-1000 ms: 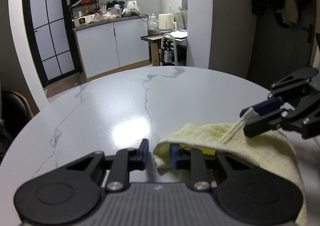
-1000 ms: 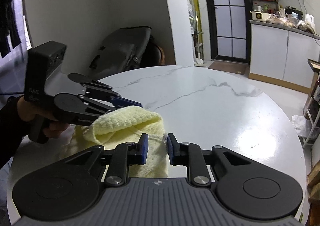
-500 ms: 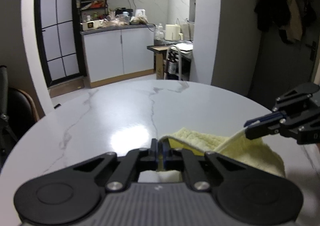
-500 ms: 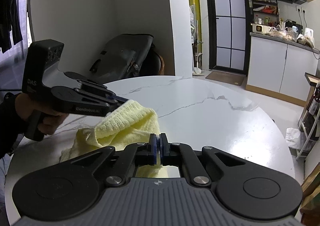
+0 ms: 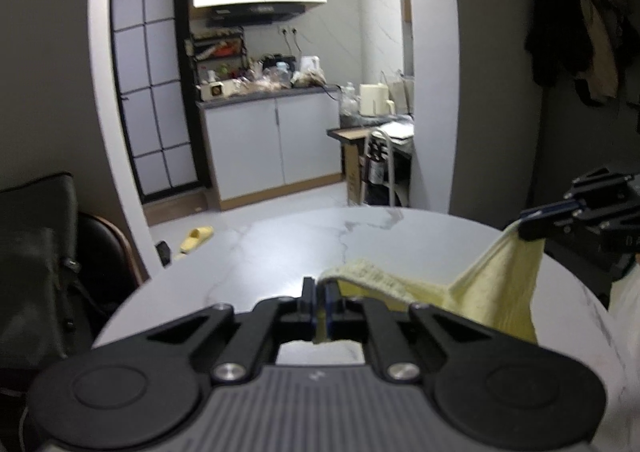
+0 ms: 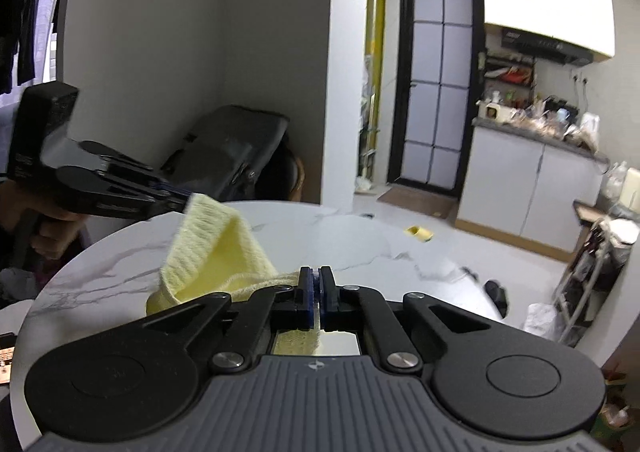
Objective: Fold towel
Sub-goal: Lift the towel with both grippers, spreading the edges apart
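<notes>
A pale yellow towel [image 5: 496, 292] hangs between my two grippers above the round white marble table [image 5: 256, 252]. My left gripper [image 5: 318, 292] is shut on one corner of it. My right gripper [image 5: 524, 218] shows at the right of the left wrist view, shut on another corner and holding it higher. In the right wrist view the right gripper [image 6: 318, 284] is shut on the towel [image 6: 216, 248], and the left gripper [image 6: 186, 198] pinches the raised corner at the left. The towel's lower part sags toward the table.
A dark chair [image 5: 48, 260] stands left of the table [image 6: 360, 236]. Beyond are kitchen cabinets [image 5: 268, 144], a black-framed glass door [image 6: 434, 92] and a side shelf [image 5: 380, 156]. A yellow slipper [image 5: 196, 237] lies on the floor. Dark clothes [image 5: 580, 12] hang at the right.
Both grippers closed on towel corners about half a second ago and have since lifted the towel up off the table, the views rising and tilting upward.
</notes>
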The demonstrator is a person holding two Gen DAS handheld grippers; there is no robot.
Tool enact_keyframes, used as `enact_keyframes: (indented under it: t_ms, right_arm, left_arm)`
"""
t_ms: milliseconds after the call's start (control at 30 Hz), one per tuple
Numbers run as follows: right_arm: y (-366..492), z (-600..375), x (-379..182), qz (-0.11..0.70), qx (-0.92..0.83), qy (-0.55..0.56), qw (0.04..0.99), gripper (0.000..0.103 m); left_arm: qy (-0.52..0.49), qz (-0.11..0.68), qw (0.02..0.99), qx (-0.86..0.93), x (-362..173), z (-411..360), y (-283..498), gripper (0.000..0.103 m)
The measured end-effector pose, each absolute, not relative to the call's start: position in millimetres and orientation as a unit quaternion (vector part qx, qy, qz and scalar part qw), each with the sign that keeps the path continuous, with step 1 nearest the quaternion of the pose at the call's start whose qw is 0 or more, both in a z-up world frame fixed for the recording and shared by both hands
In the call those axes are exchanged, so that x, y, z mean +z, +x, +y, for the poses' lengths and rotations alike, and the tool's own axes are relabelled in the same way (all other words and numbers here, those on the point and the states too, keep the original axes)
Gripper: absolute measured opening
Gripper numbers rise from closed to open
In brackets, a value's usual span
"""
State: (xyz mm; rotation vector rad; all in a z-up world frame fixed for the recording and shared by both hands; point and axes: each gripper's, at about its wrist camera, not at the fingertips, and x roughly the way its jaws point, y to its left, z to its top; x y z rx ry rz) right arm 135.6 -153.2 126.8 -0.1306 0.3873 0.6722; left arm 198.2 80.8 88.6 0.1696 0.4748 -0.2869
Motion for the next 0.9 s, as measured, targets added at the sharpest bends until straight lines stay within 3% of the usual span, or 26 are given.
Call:
enact_keyframes:
  t_ms: [900]
  right_arm:
    - [56, -164, 223, 0.031, 0.261, -0.113, 0.958, 0.003]
  left_arm:
    - [0.111, 0.119, 0.984, -0.070, 191, 97, 79, 0.004]
